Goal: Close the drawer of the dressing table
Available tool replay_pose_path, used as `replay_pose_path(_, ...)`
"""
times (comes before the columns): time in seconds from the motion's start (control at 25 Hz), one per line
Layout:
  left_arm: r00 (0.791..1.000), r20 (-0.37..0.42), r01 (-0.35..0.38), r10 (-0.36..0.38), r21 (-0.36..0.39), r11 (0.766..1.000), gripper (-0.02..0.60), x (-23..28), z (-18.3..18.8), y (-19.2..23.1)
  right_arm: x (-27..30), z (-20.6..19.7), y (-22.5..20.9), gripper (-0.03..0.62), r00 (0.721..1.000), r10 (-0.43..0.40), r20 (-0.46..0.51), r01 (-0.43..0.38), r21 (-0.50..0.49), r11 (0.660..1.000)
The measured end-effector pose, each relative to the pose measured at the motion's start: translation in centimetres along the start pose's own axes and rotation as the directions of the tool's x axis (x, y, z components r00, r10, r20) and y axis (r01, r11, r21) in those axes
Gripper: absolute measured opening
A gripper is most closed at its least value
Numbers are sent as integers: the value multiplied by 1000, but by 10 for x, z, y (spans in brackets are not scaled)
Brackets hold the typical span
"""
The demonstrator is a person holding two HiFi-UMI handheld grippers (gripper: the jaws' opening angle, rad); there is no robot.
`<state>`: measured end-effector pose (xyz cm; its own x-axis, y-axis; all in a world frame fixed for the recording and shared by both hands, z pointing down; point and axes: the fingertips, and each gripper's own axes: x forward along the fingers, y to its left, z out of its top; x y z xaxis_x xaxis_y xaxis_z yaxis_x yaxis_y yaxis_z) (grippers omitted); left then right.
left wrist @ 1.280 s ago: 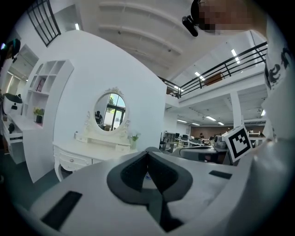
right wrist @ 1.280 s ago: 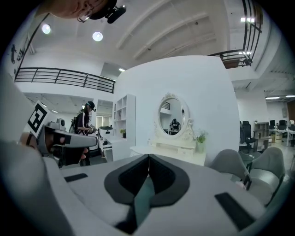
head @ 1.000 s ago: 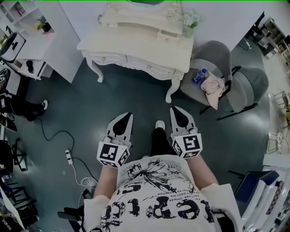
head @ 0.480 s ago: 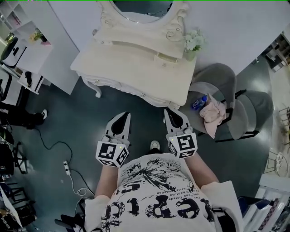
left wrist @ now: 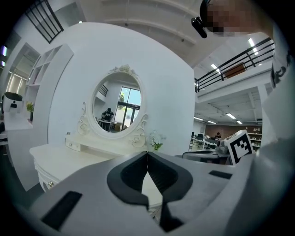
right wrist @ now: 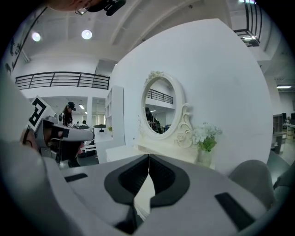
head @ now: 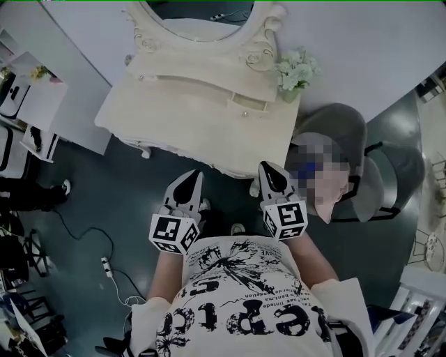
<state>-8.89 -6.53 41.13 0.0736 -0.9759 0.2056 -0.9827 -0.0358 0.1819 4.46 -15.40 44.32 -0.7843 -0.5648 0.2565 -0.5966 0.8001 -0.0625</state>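
Head view — left gripper, right gripper — both closed.

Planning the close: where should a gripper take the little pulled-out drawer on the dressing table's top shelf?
The drawer juts out of the shelf front, so its front panel is exposed. Probably take it there, at the small knob, coming from the person's side toward the mirror. The right gripper is nearer and shut, so a push may suit.

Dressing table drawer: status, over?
Left gripper and right gripper shut, empty. Small upper drawer looks pulled out, untouched. Nothing blocks it.
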Motion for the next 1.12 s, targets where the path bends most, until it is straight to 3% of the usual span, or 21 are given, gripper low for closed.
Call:
replay_pose_path(0.24, 995, -30, 93, -93, 21, 995, 20, 66, 17, 35, 54, 9, -29, 17, 995, -94, -14, 95, 25, 995)
replay_pose_path(0.44, 980, -47, 197, -195, 58, 979, 20, 133, 47, 70, 108, 25, -56, 17, 982, -187, -35, 189, 52, 981)
replay_pose_path(0.6, 957, -74, 285, -279, 84, 955, 20, 181, 67, 98, 147, 35, -72, 17, 962, -267, -53, 270, 77, 960)
replay_pose_path(0.8, 922, -118, 381, -368, 115, 917, 20, 227, 67, 129, 186, 24, -88, 17, 924, -374, -85, 382, 128, 915)
replay_pose_path(1.0, 887, -162, 451, -432, 112, 885, 20, 260, 52, 146, 210, -2, -92, 17, 902, -410, -132, 427, 155, 891)
replay_pose_path(1.12, 871, -178, 479, -458, 103, 872, 20, 271, 42, 152, 227, -26, -91, 17, 900, -389, -199, 423, 178, 888)
